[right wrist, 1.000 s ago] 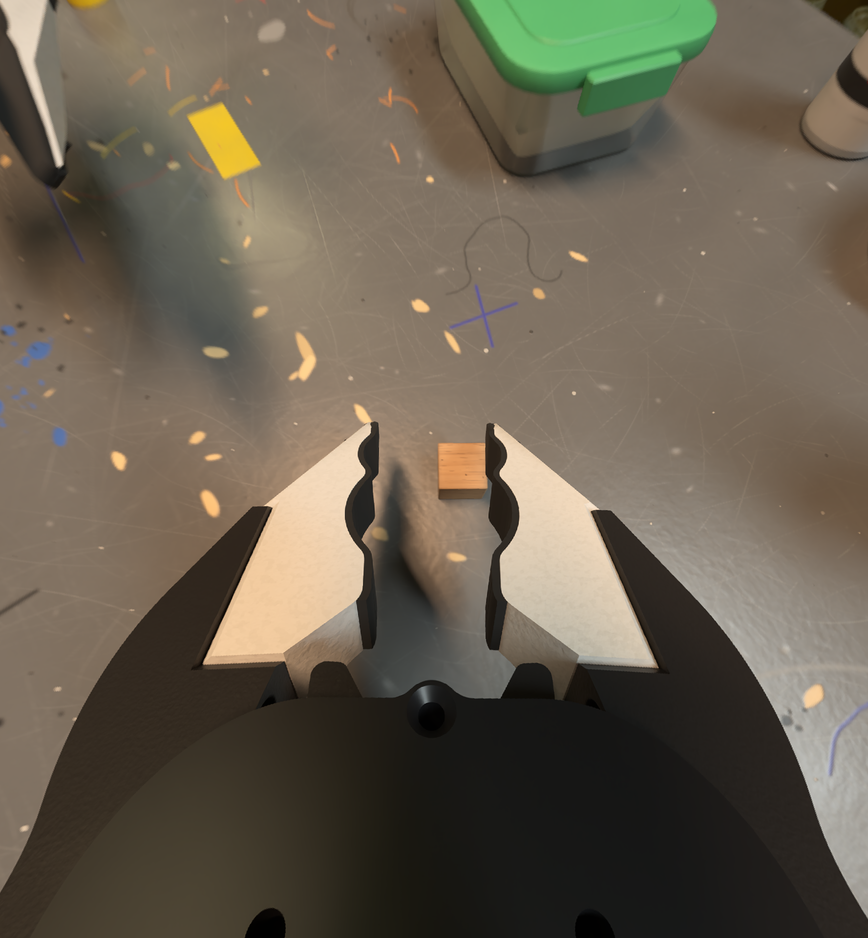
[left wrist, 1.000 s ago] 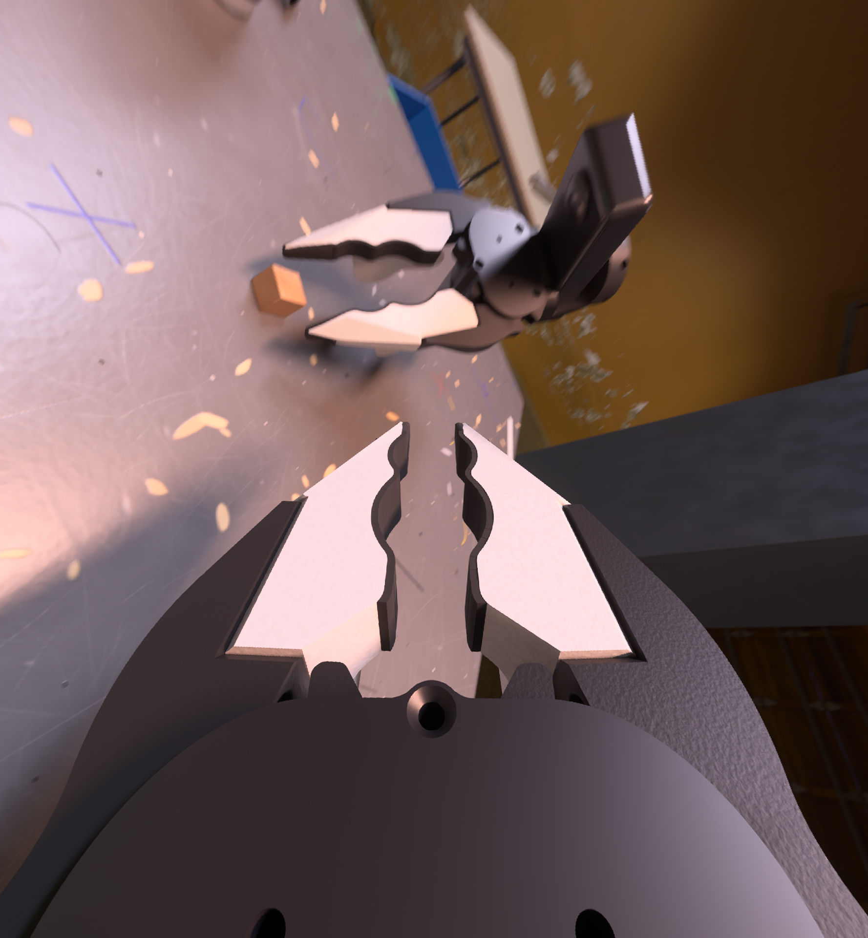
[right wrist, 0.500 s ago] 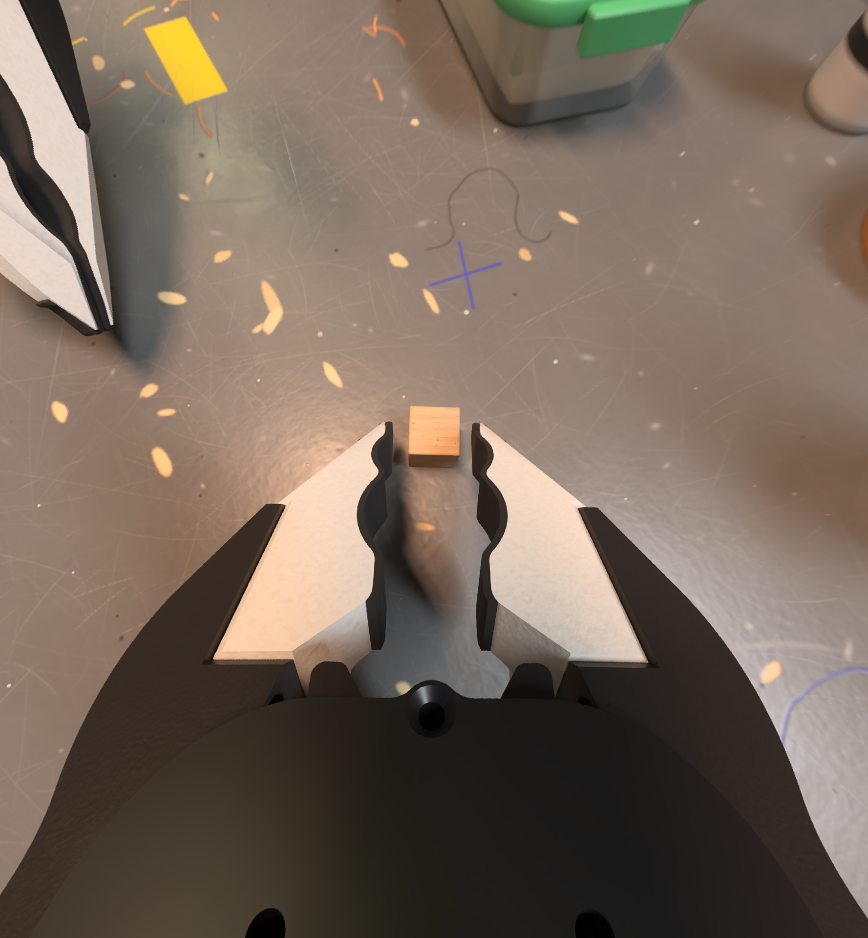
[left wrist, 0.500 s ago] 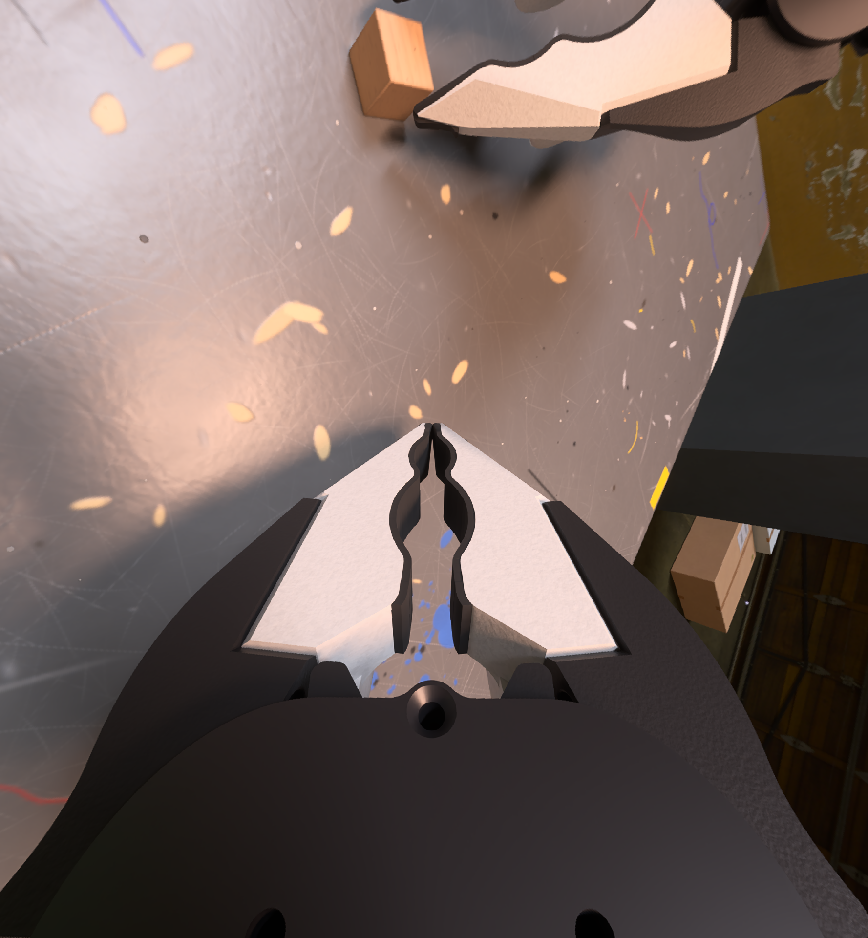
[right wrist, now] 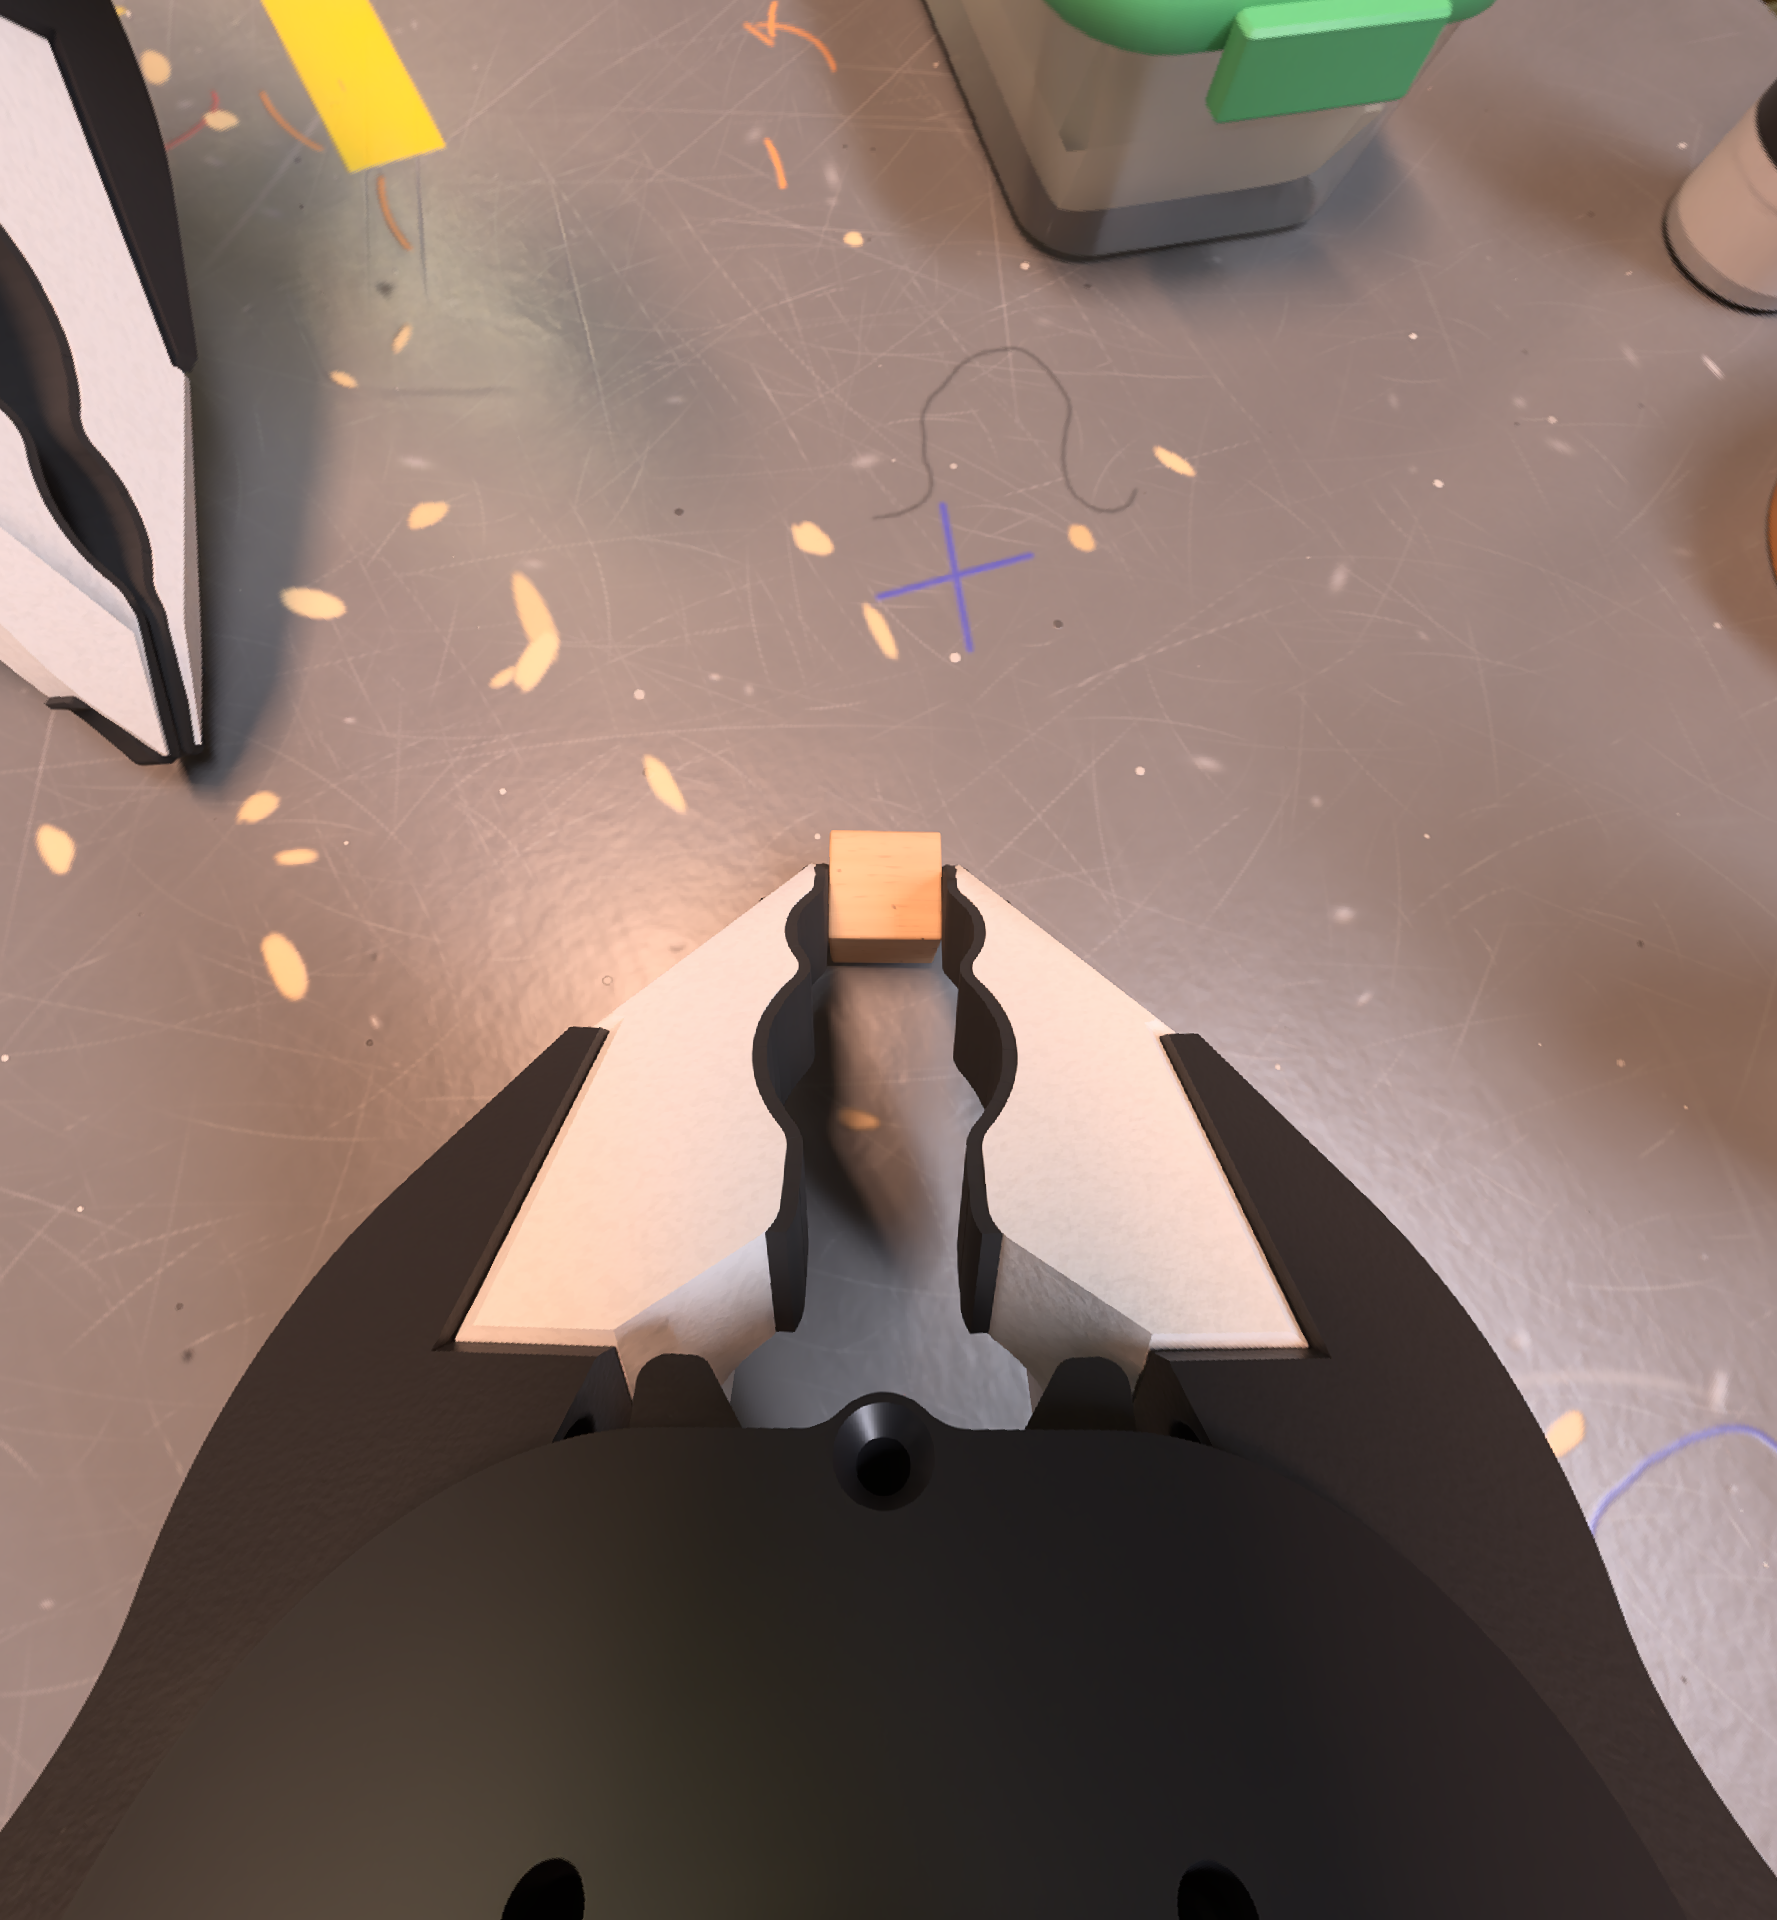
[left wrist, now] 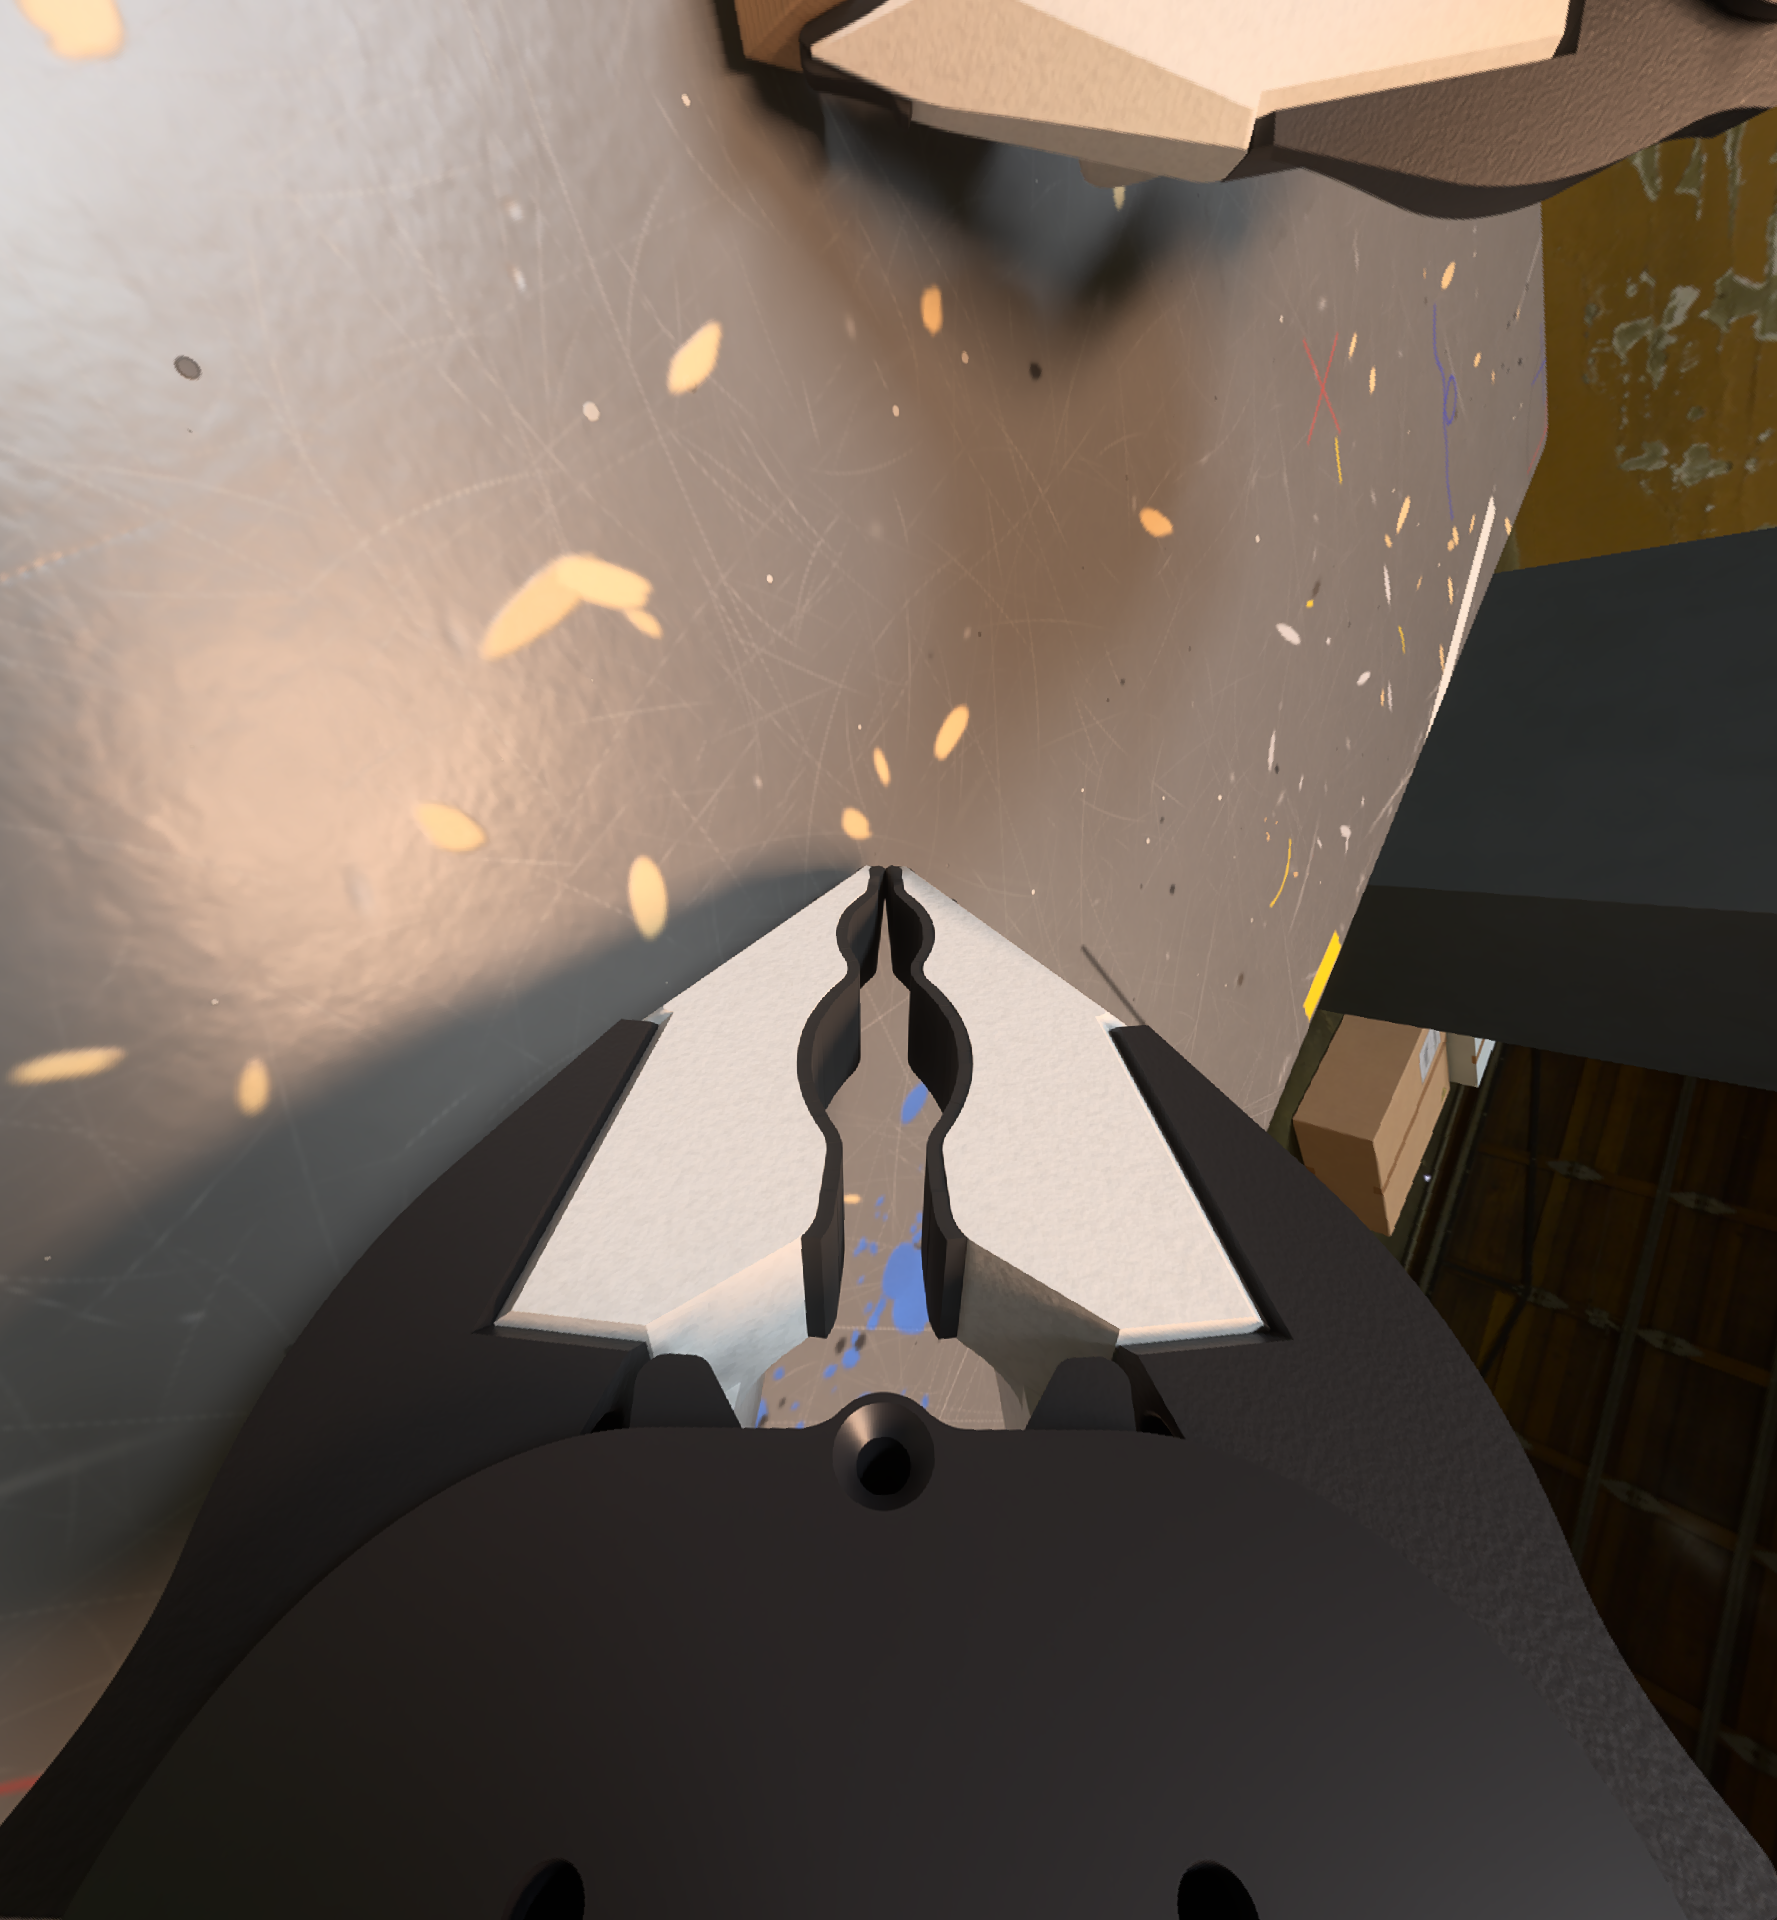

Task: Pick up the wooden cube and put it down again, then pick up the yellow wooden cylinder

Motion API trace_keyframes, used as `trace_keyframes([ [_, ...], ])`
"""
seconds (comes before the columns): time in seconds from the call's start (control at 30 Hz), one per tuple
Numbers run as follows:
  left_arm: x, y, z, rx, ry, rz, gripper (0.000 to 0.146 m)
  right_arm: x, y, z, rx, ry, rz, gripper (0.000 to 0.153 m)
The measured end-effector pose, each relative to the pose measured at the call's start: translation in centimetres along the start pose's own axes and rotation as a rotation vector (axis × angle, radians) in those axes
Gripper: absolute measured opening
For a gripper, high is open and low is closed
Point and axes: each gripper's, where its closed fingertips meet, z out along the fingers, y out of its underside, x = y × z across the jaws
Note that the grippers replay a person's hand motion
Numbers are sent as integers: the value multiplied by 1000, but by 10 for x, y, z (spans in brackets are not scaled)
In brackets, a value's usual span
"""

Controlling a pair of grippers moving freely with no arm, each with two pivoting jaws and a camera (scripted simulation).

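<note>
the right gripper (right wrist: 884,902) pinches the wooden cube (right wrist: 884,896) at its very fingertips; such a shallow hold may slip on lifting. the left gripper (left wrist: 884,878) sits closed, empty.

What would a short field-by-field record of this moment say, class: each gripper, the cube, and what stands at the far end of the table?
right gripper: shut on the wooden cube, held at its fingertips
left gripper: shut, holding nothing
table: grey, scratched, flecked with chips
far end: green-lidded container, white bottle
yellow wooden cylinder: not in view
</note>
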Motion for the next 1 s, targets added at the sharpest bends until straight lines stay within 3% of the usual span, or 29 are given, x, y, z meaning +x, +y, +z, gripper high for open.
trace_keyframes([
  [0.27, -1, 1, 1, -5, 0, 2, 0, 4, 7, 1, -34, 4, 46, 21],
  [0.4, -1, 1, 1, -6, 1, 1, 0, -1, -4, 0, 42, -31, 45, 21],
  [0.53, -2, 1, 1, -6, 5, -1, 0, 7, -14, 3, 81, 37, 44, 21],
  [1.0, -2, 1, 1, -5, 12, -7, 0, 8, -2, 11, 26, 42, 79, 21],
])
